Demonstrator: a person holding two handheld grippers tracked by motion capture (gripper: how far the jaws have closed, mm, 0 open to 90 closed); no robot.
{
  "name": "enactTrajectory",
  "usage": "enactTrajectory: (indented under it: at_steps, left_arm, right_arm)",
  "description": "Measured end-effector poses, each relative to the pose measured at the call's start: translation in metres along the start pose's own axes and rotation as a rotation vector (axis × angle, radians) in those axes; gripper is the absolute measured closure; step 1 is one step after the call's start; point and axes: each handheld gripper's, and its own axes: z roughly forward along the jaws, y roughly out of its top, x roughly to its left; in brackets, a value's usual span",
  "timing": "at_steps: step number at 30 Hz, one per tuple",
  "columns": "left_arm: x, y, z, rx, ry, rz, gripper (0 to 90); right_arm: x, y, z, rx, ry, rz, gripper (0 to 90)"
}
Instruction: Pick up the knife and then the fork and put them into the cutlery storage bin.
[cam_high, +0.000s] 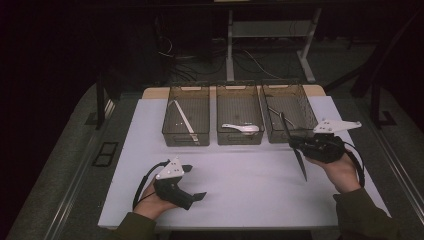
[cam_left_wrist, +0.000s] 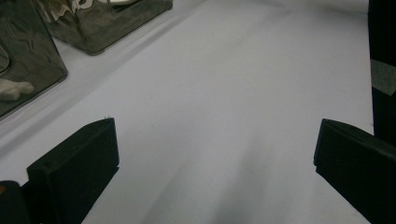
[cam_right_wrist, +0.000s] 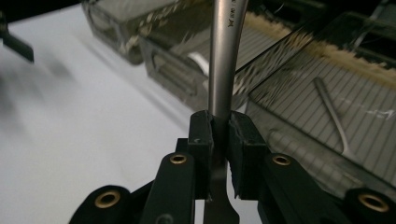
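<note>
A white table (cam_high: 240, 185) carries three smoky, see-through bins side by side along its far edge. The left bin (cam_high: 176, 139) holds a pale flat strip (cam_high: 182, 119) lying aslant. The middle bin (cam_high: 240, 139) holds a white spoon (cam_high: 242, 128). In the right bin (cam_high: 296, 106) lies a slim metal utensil (cam_right_wrist: 331, 114), perhaps a fork. Beyond the table, dark cables (cam_high: 200, 62) lie tangled on the floor beside white desk legs (cam_high: 230, 45).
</note>
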Motion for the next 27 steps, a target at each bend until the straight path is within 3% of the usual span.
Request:
enactTrajectory:
  at_steps: [10, 17, 27]
  left_arm:
    - [0.0, 0.0, 0.0, -0.004, 0.004, -0.002, 0.0]
    - [0.001, 0.0, 0.0, -0.002, 0.004, -0.002, 0.0]
    - [0.0, -0.001, 0.0, -0.006, 0.003, -0.013, 0.0]
  right_arm:
    - [-0.019, 0.008, -0.008, -0.059, -0.039, 0.04, 79.8]
    - [-0.04, 0.032, -0.008, -0.115, -0.107, 0.044, 79.8]
    - [-0.071, 0.07, 0.003, -0.139, -0.216, 0.029, 79.8]
